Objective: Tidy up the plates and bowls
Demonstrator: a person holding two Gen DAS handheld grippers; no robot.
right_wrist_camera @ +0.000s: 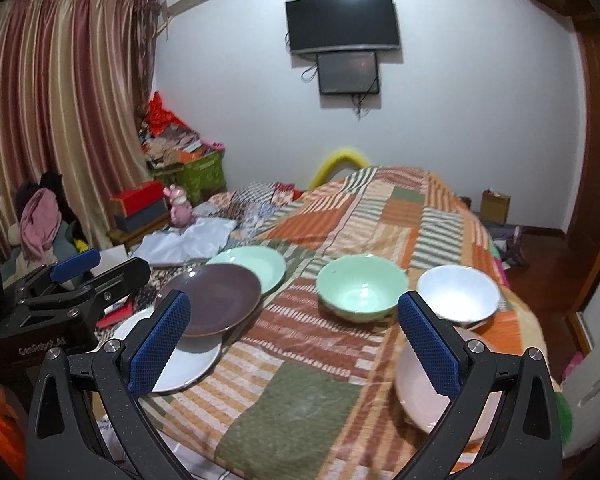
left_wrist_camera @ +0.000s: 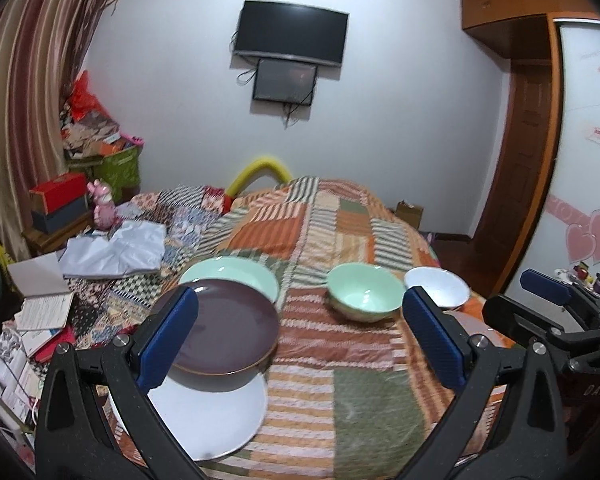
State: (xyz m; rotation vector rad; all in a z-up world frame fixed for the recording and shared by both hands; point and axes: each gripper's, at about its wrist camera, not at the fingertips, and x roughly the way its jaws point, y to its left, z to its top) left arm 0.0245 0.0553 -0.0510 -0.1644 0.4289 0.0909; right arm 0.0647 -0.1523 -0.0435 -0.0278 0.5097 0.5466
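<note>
Bedroom, patchwork quilt point(right_wrist_camera: 300, 392) spread over a bed as work surface; soft, uneven footing.

Item 1: brown plate point(right_wrist_camera: 210, 298), about 9 o'clock of the quilt's middle in the right wrist view. It sits tilted, its near edge riding on the white plate point(right_wrist_camera: 180, 368) at 8 o'clock, its far edge touching or overlapping the mint plate point(right_wrist_camera: 256, 266) at 10 o'clock; which of the two cannot be told.

Item 2: mint bowl point(right_wrist_camera: 362, 288), 12 o'clock, upright, apart from the plates. White bowl point(right_wrist_camera: 458, 294) just beside it at 2 o'clock. Pink bowl point(right_wrist_camera: 424, 396) at 4 o'clock, near the bed edge, partly behind a blue pad.

Item 3: left gripper point(left_wrist_camera: 300, 340), jaws spread wide, nothing held, one pad in front of the brown plate. Right gripper point(right_wrist_camera: 294, 344), jaws likewise released and empty.

Risks, judged: the tilted brown plate may slide off its neighbours if nudged; glazed rims may slip from the pads; the pink bowl may roll over the edge if the quilt is pressed; stacks may lean on the bedding.

Surround: wall television point(right_wrist_camera: 342, 24), striped curtains point(right_wrist_camera: 60, 120).
</note>
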